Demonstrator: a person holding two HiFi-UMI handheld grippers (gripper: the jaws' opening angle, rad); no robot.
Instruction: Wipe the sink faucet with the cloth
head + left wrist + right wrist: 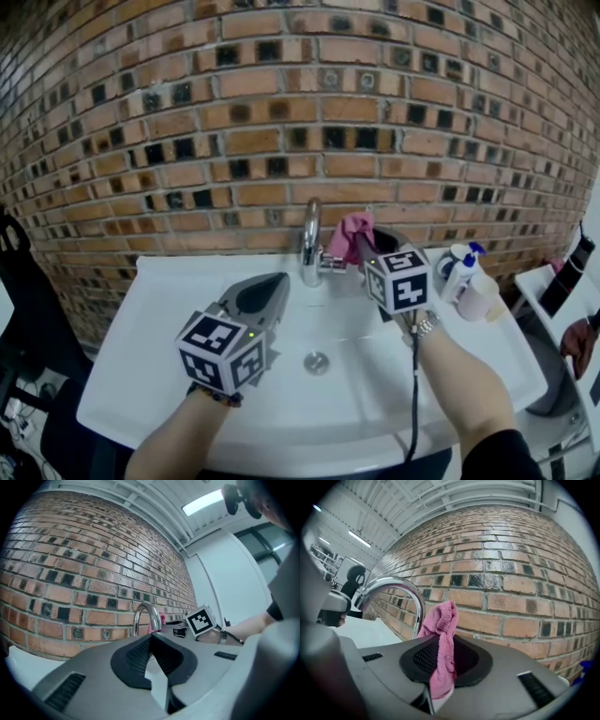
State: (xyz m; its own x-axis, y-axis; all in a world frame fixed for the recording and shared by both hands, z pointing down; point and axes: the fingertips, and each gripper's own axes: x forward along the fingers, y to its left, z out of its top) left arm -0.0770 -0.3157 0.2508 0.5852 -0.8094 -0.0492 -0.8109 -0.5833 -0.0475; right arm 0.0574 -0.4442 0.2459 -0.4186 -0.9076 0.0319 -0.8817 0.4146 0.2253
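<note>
Right gripper (364, 242) pinches the pink cloth (347, 232) just right of the chrome faucet (310, 234) — left gripper (279, 281), jaws pressed together, hovers in front of the faucet.

Brick wall (281, 112), white ceiling strip light (202, 502)

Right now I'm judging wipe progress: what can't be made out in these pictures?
Head view: right side of the faucet hidden behind the cloth and right tool.
Right gripper view: whether cloth touches faucet; they overlap, depth unclear.
Head view: labels on the bottles too small.
</note>
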